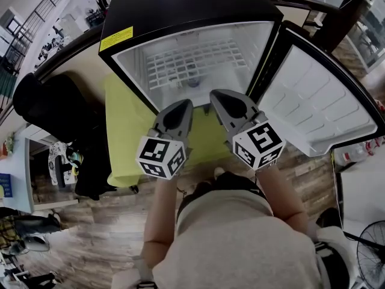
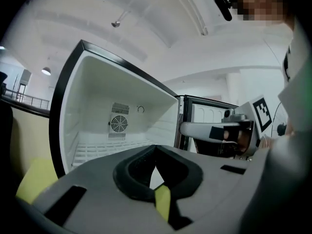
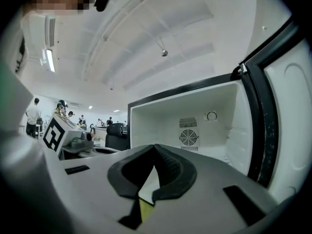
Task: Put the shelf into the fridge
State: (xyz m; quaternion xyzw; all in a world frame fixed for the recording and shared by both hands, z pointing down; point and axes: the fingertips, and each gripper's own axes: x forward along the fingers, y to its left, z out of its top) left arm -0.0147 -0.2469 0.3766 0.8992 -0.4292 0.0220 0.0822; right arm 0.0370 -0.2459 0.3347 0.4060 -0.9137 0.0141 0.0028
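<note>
The shelf [image 1: 192, 62], a white wire grid, lies flat inside the open fridge [image 1: 180, 5], in the lower part of the white compartment, at 12 o'clock in the head view. The fridge is black outside and stands on a yellow-green surface [image 1: 123, 122]. Its door [image 1: 313, 95] is swung open toward 3 o'clock. A yellow sticker [image 1: 116, 39] sits on the front edge at 10 o'clock. Near the middle of this view the left gripper [image 1: 185, 103] and the right gripper [image 1: 218, 95] are side by side, a little apart. Both point to the fridge opening. Neither one touches the shelf.

In the left gripper view the two jaws are pressed together at their tips, and nothing is between the dark pads [image 2: 131, 172]. The fridge interior fills the area from 9 to 12 o'clock. The shelf [image 2: 105, 147] lies there under a round fan grille [image 2: 118, 124]. The right gripper [image 2: 187, 129] shows at 3 o'clock, in front of the door.

In the right gripper view the jaws are also closed tip to tip, and they hold nothing. The compartment with its fan grille [image 3: 188, 137] is at 2 o'clock, and the door [image 3: 292, 91] is at 3 o'clock. The shelf cannot be made out clearly here. The marker cube [image 3: 53, 133] of the left gripper is at 9 o'clock.
</note>
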